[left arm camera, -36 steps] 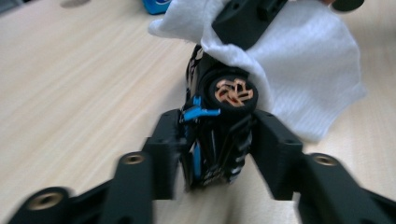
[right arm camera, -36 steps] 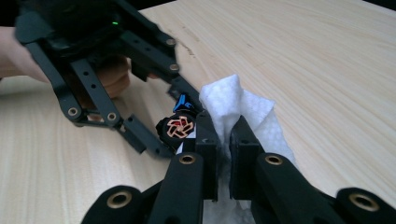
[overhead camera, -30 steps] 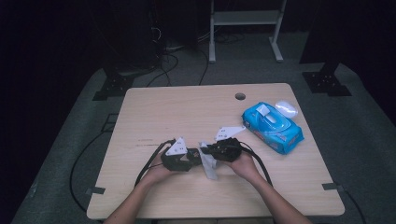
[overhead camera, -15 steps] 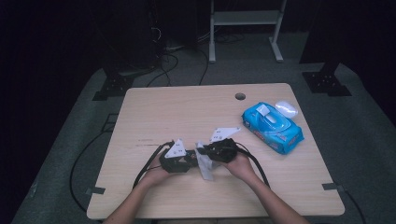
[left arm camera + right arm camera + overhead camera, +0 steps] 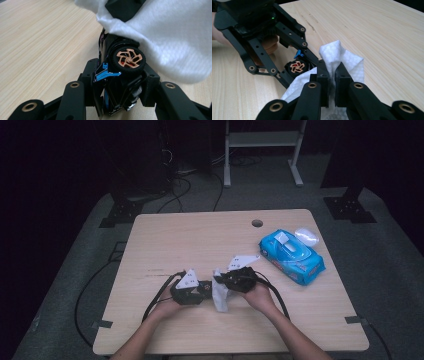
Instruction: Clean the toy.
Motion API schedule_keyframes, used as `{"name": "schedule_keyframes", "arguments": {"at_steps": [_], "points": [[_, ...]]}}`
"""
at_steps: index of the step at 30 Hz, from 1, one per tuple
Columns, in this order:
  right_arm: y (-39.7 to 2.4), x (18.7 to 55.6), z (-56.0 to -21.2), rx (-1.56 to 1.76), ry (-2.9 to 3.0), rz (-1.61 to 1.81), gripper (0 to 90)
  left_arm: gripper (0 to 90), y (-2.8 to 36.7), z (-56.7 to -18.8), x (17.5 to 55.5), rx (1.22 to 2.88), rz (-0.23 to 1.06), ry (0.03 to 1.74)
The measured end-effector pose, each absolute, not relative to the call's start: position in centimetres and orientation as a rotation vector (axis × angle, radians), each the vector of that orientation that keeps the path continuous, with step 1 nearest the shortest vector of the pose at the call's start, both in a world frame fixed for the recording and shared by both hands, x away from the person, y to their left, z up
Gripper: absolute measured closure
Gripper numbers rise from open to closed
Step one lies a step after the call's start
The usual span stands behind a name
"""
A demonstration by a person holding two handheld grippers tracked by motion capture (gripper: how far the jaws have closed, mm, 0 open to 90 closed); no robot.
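High view: table [image 5: 200,240] evenly lit from above, surroundings near black, soft shadows. Both close views sharp mid-frame; wipe [image 5: 170,40] slightly overexposed, blurred near lens.

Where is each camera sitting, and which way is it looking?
High view: sits above the person's side, looking forward and down on the table; both forearms, the left gripper and right gripper show.
Left gripper view: rides the left gripper, looking along its jaws at the toy car they clamp.
Right gripper view: rides the right gripper, looking along its jaws pinching the white wipe; the left gripper and a bit of hand show beyond.
Shared: both gripper views show the car's copper wheel and the wipe.
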State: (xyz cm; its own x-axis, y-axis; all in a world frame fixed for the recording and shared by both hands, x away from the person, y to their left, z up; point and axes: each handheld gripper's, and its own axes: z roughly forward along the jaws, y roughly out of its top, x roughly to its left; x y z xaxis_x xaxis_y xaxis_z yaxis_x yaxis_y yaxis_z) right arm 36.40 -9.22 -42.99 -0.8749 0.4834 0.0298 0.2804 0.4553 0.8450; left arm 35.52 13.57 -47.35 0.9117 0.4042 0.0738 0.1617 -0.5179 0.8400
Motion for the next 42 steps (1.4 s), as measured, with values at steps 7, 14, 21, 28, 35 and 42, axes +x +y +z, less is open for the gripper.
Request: {"name": "schedule_keyframes", "arguments": {"at_steps": [7, 14, 21, 28, 35, 42], "points": [[-6.8, 35.5, -43.4, 0.613, 2.516, 1.46, 84.2, 57.5, 13.4, -47.4, 35.5, 2.117, 0.325, 0.403], [-7.4, 35.6, -43.4, 0.617, 2.493, 1.442, 84.2, 57.6, 13.5, -47.4, 35.5, 2.113, 0.319, 0.409], [-6.5, 35.4, -43.4, 0.607, 2.502, 1.454, 84.2, 57.5, 13.5, -47.4, 35.6, 2.112, 0.318, 0.407], [-7.0, 35.5, -43.4, 0.604, 2.487, 1.439, 84.3, 57.7, 13.6, -47.5, 35.6, 2.109, 0.311, 0.409], [-6.6, 35.5, -43.2, 0.599, 2.497, 1.416, 84.3, 57.5, 13.3, -47.5, 35.5, 2.113, 0.324, 0.408], [-6.8, 35.9, -43.2, 0.595, 2.493, 1.408, 84.2, 57.6, 13.5, -47.5, 35.6, 2.114, 0.324, 0.407]]}}
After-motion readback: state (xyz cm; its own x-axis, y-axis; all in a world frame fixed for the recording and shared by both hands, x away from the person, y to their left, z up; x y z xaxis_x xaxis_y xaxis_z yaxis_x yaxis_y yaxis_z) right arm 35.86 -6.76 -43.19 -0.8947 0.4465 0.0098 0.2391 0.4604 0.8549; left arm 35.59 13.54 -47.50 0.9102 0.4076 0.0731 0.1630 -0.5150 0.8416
